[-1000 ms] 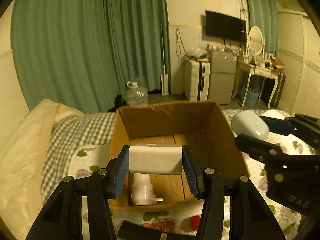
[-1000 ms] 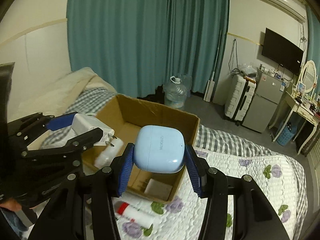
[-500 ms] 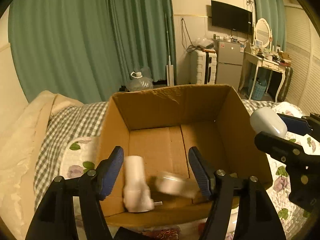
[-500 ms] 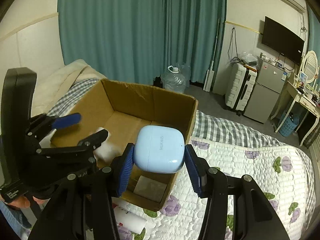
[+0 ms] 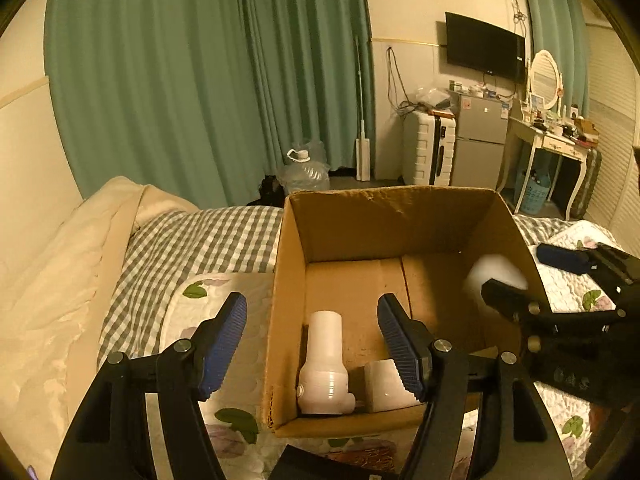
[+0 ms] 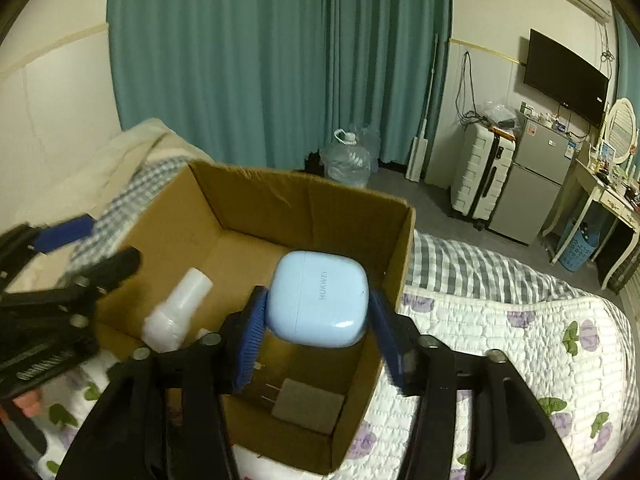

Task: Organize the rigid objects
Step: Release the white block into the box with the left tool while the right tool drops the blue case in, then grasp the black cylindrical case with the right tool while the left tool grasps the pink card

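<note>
An open cardboard box [image 5: 344, 220] [image 6: 304, 204] stands on the bed. Inside lie a white bottle-shaped piece [image 5: 324, 364] [image 6: 176, 312], a white block [image 5: 386, 386] and a white plug adapter [image 6: 308, 404]. My left gripper [image 5: 316, 344] is open and empty above the box's near edge. My right gripper [image 6: 318, 340] has its jaws spread; the light blue earbud case [image 6: 318, 298] sits between them over the box, and a gap shows at the right pad. The case shows blurred in the left wrist view [image 5: 496, 276].
The bed has a flowered quilt [image 6: 500, 320] and a checked blanket [image 5: 188, 240]. A dark flat object [image 5: 320, 464] lies in front of the box. Beyond the bed are green curtains, a water jug [image 5: 304, 172], a suitcase [image 5: 428, 152] and a small fridge [image 5: 480, 140].
My left gripper opened and dropped the white block into the box. My right gripper moved over the box and its jaws have spread around the blue case.
</note>
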Demonstrator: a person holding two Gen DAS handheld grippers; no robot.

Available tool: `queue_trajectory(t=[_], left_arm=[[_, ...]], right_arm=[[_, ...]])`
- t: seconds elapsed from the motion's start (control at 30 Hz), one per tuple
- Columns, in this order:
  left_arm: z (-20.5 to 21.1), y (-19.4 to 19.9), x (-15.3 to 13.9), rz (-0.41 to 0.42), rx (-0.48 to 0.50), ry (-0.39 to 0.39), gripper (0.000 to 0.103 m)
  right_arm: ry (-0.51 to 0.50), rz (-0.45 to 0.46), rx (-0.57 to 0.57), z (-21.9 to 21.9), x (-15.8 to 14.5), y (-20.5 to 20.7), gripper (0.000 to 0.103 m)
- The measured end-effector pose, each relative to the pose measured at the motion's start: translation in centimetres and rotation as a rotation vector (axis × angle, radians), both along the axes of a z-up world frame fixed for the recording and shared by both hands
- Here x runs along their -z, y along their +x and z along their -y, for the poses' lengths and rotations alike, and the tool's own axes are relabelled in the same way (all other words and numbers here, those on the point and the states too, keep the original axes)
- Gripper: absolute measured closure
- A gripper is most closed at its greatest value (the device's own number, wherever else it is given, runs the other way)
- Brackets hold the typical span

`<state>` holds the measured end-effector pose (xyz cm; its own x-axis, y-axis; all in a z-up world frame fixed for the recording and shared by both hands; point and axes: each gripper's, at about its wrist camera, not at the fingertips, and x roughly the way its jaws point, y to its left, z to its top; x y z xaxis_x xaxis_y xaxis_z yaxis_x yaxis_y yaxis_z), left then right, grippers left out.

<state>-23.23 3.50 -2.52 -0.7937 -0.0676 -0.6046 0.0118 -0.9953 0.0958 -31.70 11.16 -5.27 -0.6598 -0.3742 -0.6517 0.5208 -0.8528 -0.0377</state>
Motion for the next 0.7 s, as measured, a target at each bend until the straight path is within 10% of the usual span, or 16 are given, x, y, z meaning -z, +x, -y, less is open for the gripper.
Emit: queue_trajectory(t=[0.5,0.7], left_arm=[[2.5,9.2,-6.6,-0.070,-0.012,0.026,0.028],[3.7,13.1,-4.9,-0.037,-0.023,-0.019,0.028]], right_arm=[[-0.036,-0.123,-0.039,-2.8,-8.3,9.0,0.021],[-0.024,-0.095,-0.113,-2.5,-7.9,13.7,0.021]])
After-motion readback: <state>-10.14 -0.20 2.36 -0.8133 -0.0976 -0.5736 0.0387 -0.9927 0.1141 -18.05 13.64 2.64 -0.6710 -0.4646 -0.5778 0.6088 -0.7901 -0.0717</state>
